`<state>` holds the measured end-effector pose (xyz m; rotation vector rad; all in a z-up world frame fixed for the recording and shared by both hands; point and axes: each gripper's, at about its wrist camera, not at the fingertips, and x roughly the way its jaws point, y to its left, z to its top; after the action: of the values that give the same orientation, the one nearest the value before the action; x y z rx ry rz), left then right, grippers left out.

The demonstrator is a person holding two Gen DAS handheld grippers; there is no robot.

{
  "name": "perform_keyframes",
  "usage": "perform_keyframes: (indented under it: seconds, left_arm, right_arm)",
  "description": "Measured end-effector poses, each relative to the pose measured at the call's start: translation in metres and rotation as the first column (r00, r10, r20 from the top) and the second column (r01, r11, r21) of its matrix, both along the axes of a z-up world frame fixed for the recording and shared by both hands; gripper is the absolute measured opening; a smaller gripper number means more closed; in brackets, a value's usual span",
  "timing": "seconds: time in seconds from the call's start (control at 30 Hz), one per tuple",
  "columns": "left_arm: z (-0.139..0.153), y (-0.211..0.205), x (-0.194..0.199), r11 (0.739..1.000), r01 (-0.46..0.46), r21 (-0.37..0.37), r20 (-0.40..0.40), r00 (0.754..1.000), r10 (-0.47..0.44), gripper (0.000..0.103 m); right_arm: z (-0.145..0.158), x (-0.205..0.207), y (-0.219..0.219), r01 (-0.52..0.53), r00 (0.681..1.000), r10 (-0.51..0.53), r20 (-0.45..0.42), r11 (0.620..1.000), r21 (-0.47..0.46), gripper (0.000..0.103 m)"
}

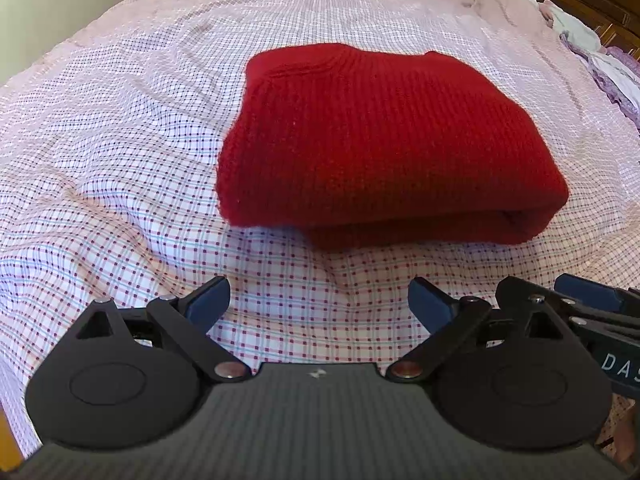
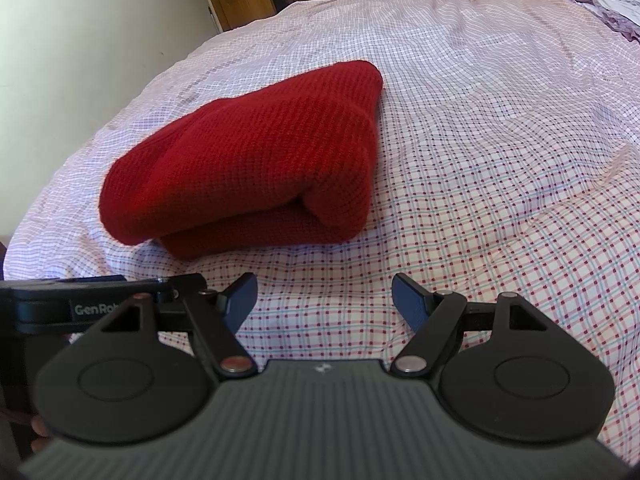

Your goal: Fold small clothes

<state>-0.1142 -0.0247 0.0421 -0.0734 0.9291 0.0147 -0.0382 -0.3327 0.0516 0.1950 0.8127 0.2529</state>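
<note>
Spread tools [image 1: 319, 300] [image 2: 324, 300], sweater's [image 1: 384, 148] [image 2: 248, 172] underside hidden

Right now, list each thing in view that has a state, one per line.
Red knit garment: folded into a thick bundle, lying on the bed, untouched.
Left tongs: open, empty, short of the garment.
Right tongs: open, empty, short of the garment.
Checked bedsheet: spread out, wrinkled.
Purple bedding: bunched by the headboard.

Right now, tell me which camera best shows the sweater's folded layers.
Right wrist: the red sweater shows its stacked rolls and open fold at the near edge. Left wrist shows mostly its flat top, with a thin seam below.
</note>
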Motion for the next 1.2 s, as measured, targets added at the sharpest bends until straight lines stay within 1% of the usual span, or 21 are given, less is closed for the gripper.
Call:
perform_keyframes:
  seconds: [1.2]
  left_arm:
    - [0.0, -0.0043, -0.0003, 1.0, 0.001, 0.002, 0.0, 1.0, -0.001, 0.098]
  right_arm:
    - [-0.0004, 0.0003, 0.0016, -0.001, 1.0, 0.001, 0.003, 1.0, 0.0, 0.076]
